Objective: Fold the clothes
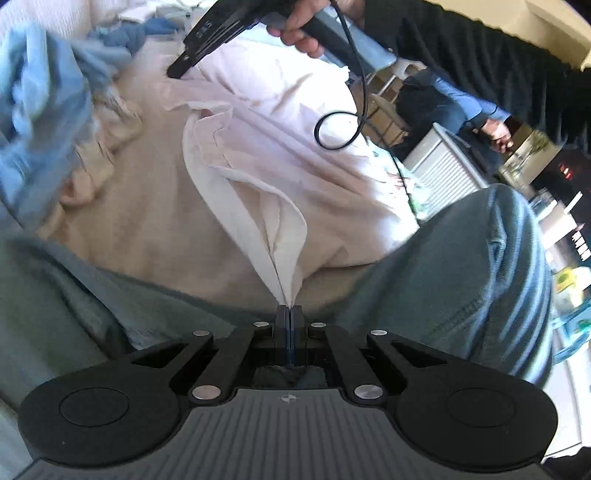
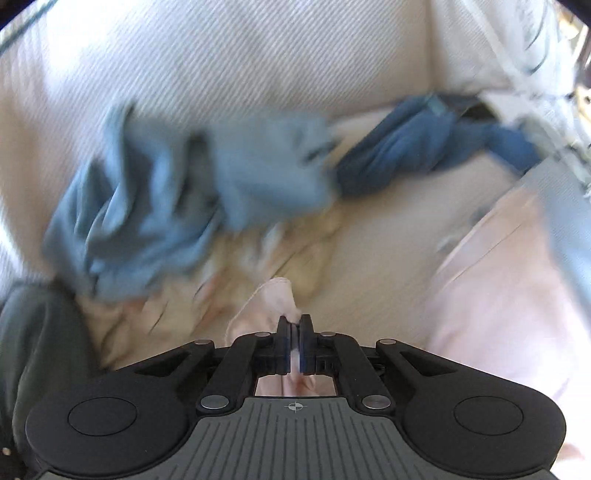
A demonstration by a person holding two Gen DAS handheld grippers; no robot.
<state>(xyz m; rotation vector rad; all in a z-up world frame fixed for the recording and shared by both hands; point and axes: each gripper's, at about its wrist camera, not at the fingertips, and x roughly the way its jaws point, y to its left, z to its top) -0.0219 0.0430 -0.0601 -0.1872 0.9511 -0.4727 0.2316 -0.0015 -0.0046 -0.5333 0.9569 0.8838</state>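
Left gripper (image 1: 290,308): its jaws are pressing together on a gathered edge of the pale pink garment (image 1: 280,147), at the near edge of the sofa seat (image 1: 147,240), between the person's denim-clad knees (image 1: 480,266).
Pale pink garment: it is stretching taut from the left gripper's tips and fanning out across the seat toward the back cushions, with deep folds running along its length.
Right gripper (image 2: 294,321): its jaws are clamping a bunched corner of the same pink cloth, which is showing between the pads and below them; in the left wrist view this gripper is hanging over the garment's far end, held in the person's right hand (image 1: 303,29), a black cable (image 1: 347,110) looping down from it.
Light blue garment (image 2: 177,192): it is lying crumpled on the seat beyond the right gripper, blurred.
Dark blue garment (image 2: 424,147): it is lying further back, against the sofa's back cushion (image 2: 258,55).
Beige cloth (image 1: 99,147): it is lying bunched beside the light blue garment.
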